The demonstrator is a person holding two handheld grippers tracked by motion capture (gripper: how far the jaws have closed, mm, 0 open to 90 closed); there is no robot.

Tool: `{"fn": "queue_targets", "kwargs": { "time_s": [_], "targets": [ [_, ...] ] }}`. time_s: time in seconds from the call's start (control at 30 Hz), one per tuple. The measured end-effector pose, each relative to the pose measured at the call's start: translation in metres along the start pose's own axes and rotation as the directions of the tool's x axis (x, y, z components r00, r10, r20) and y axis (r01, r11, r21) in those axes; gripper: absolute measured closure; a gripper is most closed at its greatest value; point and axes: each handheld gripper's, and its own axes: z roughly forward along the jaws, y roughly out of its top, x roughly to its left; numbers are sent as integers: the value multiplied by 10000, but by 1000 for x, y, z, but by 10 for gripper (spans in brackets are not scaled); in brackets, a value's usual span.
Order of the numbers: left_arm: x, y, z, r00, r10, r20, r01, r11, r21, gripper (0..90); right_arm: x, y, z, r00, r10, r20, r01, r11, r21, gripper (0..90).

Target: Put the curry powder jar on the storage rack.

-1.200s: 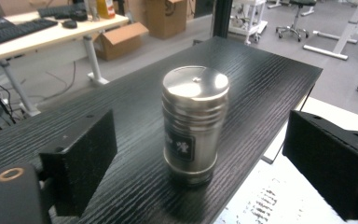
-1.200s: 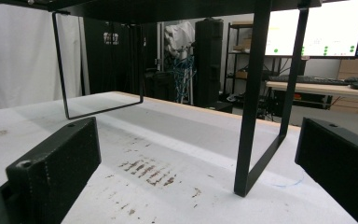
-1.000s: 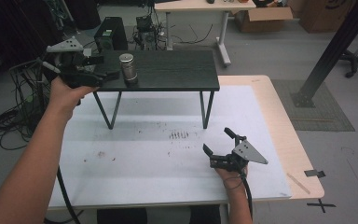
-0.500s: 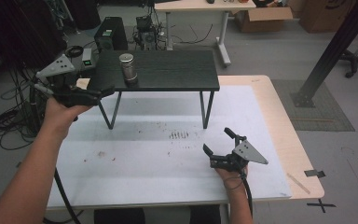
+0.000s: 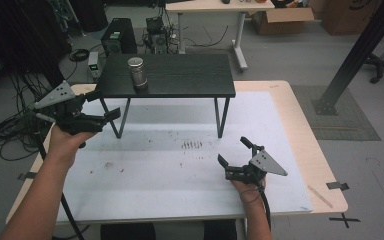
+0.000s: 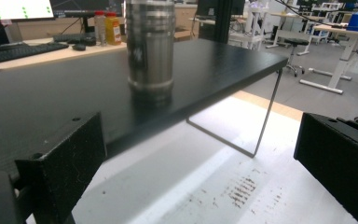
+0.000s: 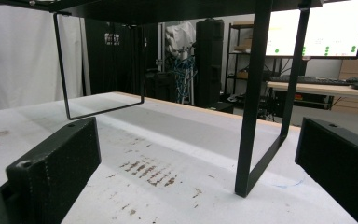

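A steel cup (image 5: 138, 73) stands upright on the left part of a low black shelf (image 5: 190, 75) with thin metal legs. My left gripper (image 5: 101, 106) is held off the shelf's near-left corner, open and empty, a short way from the cup. From the left gripper view the cup (image 6: 150, 46) stands ahead on the shelf top (image 6: 223, 60), beyond the two spread jaws. My right gripper (image 5: 232, 151) rests low on the white mat (image 5: 170, 170), open and empty, in front of the shelf's right leg (image 7: 255, 116).
The wooden table (image 5: 305, 130) under the mat has brown stains (image 5: 192, 145) near its middle. Cables and a black computer case (image 5: 116, 36) lie on the floor beyond the shelf. A black post (image 5: 360, 45) rises at the right.
My left gripper has drawn back from beside the cup, lower and toward the person, and now sits off the shelf's near-left corner. The right gripper has not moved.
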Motion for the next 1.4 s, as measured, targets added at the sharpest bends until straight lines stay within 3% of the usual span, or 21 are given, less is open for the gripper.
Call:
{"fn": "queue_targets", "kwargs": {
  "time_s": [0.23, 0.3, 0.53, 0.77, 0.87, 1.0, 1.4],
  "targets": [
    [2, -23, -2, 9996, -259, 107, 261, 9996, -140, 27, 0, 0, 0, 10000, -15, 3, 15, 10000, -6, 0],
    [2, -32, -1, 9986, -491, 171, 495, 9986, -200, 26, 0, 0, 0, 10000, -8, 9, 8, 10000, 1, 0],
    [0, -48, 0, 9986, -493, 177, 496, 9986, -195, 26, 0, 0, 0, 10000, -8, 9, 8, 10000, 10, 0],
    [0, -67, -2, 9977, -640, 232, 652, 9962, -578, 27, 0, 0, 1, 10000, -13, 9, 13, 10000, 7, 0],
    [-1, -73, -1, 9978, -624, 218, 635, 9965, -549, 26, 0, 0, 0, 10000, -5, 10, 5, 10000, 6, 0],
    [-4, -86, 2, 9952, -900, 374, 918, 9945, -495, 25, 0, 0, 1, 10000, -8, 7, 8, 10000, 11, 0],
    [-10, -117, 5, 9952, -890, 405, 903, 9954, -320, 25, 0, 0, 0, 10000, -11, 6, 11, 10000, 3, 0]
  ]
}}
